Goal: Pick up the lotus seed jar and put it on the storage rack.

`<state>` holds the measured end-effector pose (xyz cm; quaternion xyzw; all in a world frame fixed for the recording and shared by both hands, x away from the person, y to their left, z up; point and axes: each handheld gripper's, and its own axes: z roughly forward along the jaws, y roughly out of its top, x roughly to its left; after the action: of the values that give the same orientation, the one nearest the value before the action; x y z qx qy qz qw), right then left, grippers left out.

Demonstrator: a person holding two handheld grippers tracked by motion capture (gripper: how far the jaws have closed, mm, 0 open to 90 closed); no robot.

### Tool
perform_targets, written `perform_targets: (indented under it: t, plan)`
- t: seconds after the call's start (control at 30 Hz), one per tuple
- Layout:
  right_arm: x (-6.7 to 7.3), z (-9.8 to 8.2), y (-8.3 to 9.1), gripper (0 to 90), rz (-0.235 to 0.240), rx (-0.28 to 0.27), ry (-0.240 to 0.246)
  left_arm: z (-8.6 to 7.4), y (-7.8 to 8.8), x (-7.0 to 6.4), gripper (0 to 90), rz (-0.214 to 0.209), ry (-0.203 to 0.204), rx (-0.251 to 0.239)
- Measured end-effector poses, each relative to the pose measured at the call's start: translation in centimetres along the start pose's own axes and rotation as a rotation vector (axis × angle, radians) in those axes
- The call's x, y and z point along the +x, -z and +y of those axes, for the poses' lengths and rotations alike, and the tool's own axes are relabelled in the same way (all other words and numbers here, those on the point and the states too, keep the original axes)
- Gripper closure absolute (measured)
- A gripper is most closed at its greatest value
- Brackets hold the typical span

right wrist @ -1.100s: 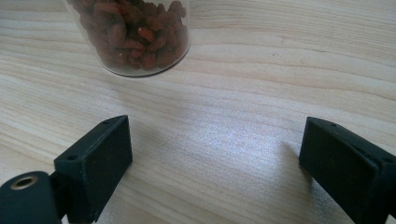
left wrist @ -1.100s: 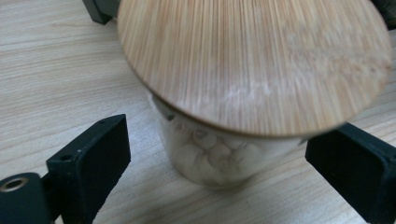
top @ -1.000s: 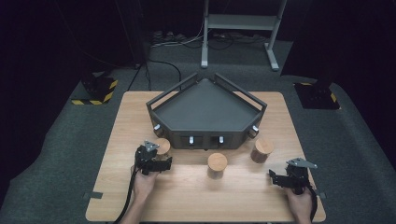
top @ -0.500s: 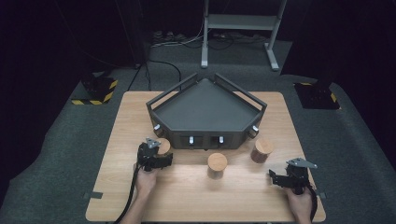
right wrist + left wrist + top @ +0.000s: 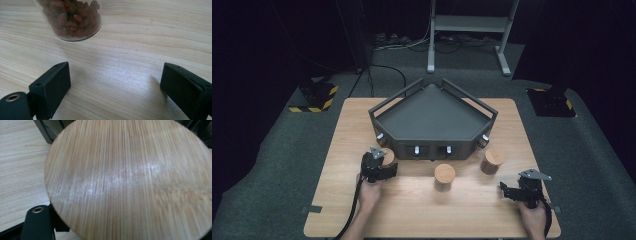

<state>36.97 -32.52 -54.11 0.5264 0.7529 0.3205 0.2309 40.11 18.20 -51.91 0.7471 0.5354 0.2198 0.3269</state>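
Three jars with round bamboo lids stand in front of the dark tray (image 5: 432,117): the left jar (image 5: 388,155), the middle jar (image 5: 445,175) and the right jar (image 5: 492,159). My left gripper (image 5: 384,163) is at the left jar, whose lid (image 5: 130,177) is right in front of the camera in the left gripper view. Its jaws have just been closing with that jar between them and now grip it. My right gripper (image 5: 507,191) rests low over the table at the front right, open, with bare wood between its jaws (image 5: 115,85). Ahead of it stands a glass jar of reddish-brown pieces (image 5: 71,17).
The wooden table (image 5: 362,120) has bare room along its front edge and at both sides of the tray. A cable (image 5: 352,210) trails from the left gripper over the front edge. Dark carpet and a metal stand (image 5: 472,30) lie beyond the table.
The left gripper's jaws have closed on the left jar. Both hands have stayed where they were, and the right gripper looks the same.
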Motion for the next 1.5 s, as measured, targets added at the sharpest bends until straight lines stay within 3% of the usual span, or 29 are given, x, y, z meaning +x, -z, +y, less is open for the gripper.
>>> perform_targets:
  t: [0.37,0.67,1.07,1.5]
  plan:
    - [0.0,0.0,0.0,9.0,0.000,0.000,0.000,0.0,0.3,-0.2,25.2,0.022,-0.033,0.006]
    - [0.0,0.0,0.0,9.1,0.000,0.000,0.000,0.2,1.4,0.1,25.3,0.011,-0.041,-0.002]
    - [0.0,0.0,0.0,9.0,0.000,0.000,0.001,0.7,3.0,0.0,25.3,-0.044,-0.054,0.003]
    - [0.0,0.0,0.0,9.0,0.000,0.000,0.001,1.9,5.3,0.3,25.3,-0.109,-0.040,-0.016]
